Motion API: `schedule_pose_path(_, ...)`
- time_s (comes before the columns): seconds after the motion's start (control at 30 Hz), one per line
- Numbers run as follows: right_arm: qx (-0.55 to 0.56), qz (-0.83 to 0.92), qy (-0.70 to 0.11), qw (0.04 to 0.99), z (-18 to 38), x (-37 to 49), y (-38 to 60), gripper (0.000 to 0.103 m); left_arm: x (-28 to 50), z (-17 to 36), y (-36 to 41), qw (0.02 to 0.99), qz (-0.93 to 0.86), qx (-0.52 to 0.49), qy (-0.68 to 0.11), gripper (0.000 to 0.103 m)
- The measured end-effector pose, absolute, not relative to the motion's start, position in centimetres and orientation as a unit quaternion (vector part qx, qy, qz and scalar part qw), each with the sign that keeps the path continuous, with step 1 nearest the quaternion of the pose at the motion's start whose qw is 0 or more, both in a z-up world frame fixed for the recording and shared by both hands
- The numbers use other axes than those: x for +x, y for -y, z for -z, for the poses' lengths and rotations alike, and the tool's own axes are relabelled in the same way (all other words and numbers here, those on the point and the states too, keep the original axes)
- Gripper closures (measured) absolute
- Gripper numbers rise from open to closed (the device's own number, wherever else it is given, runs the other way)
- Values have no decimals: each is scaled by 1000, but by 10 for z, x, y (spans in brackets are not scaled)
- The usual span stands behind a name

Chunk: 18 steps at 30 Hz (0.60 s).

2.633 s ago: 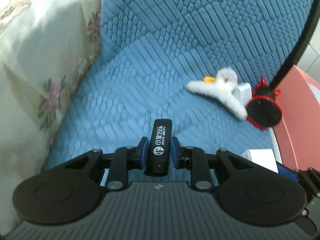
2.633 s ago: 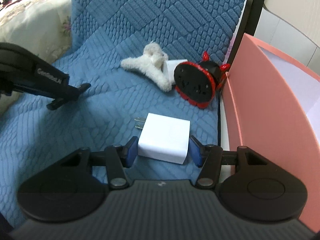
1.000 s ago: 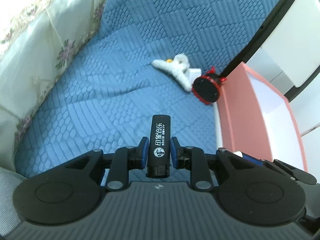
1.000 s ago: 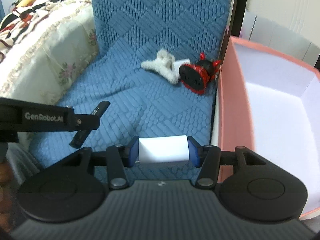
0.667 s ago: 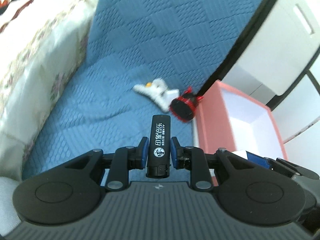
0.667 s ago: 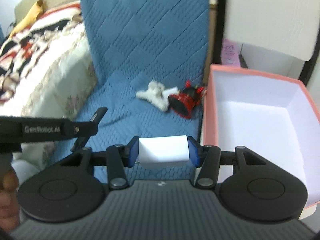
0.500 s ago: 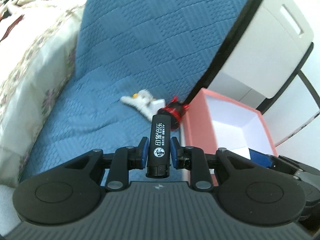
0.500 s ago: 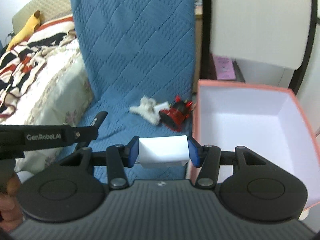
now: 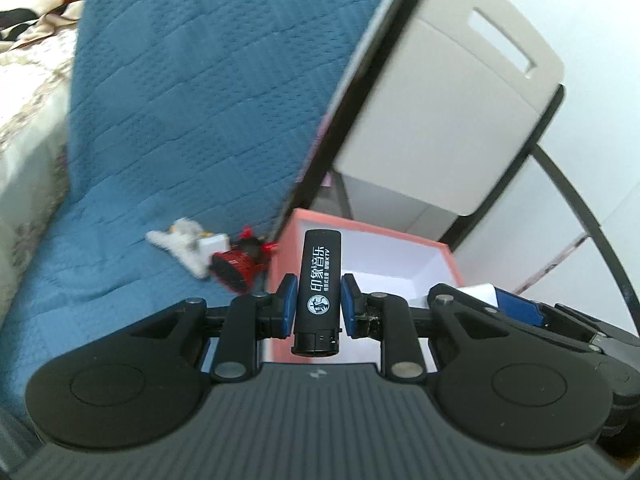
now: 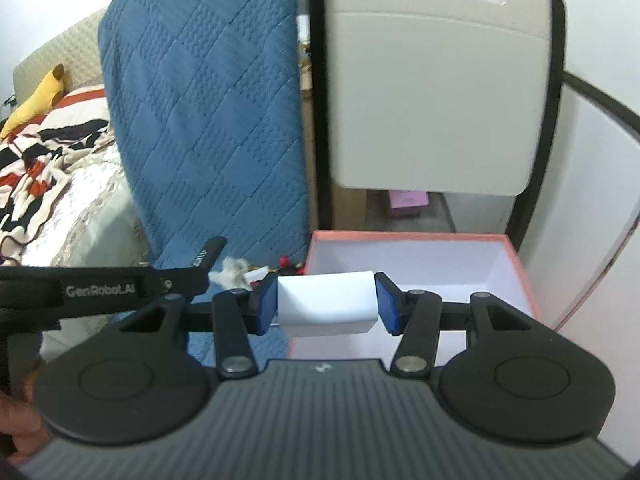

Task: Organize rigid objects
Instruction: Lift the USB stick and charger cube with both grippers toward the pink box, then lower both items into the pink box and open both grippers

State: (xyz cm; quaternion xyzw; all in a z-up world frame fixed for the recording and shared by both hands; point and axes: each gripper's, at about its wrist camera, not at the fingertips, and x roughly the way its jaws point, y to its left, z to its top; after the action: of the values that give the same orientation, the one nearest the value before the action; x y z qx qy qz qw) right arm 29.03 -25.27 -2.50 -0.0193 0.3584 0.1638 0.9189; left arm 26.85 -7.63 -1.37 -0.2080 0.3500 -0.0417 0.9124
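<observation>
My left gripper (image 9: pixel 315 307) is shut on a black lighter (image 9: pixel 319 287) with white print, held upright in the air near the left wall of the pink box (image 9: pixel 282 248). My right gripper (image 10: pixel 326 301) is shut on a white charger block (image 10: pixel 326 303), held above the front of the pink box (image 10: pixel 520 270), which has a white inside. The left gripper also shows in the right wrist view (image 10: pixel 200 264). On the blue quilted chair seat (image 9: pixel 100 240) lie a white fluffy hair clip (image 9: pixel 180 245), a small white block (image 9: pixel 214 243) and a red and black toy (image 9: pixel 236 266).
A beige folding chair back (image 10: pixel 436 100) stands behind the box. A bed with a floral cover (image 10: pixel 80 208) and a striped blanket (image 10: pixel 36 152) lies to the left. The blue chair back (image 10: pixel 208 112) rises behind the seat.
Both grippers have lifted away from the chair seat and swung right toward the pink box, each still holding its object. The seat objects now look smaller and farther off.
</observation>
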Motion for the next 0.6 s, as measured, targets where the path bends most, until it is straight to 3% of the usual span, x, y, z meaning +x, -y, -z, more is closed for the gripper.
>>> schedule_pose_path(0.3,-11,-136,-365,921,39,301,299,49,290,12,141,913,85,-194,-349,76)
schedule_pose_path(0.6,6,-105,-414,904,89,314,342,49,320,63,188,886,109,-186,-410,76)
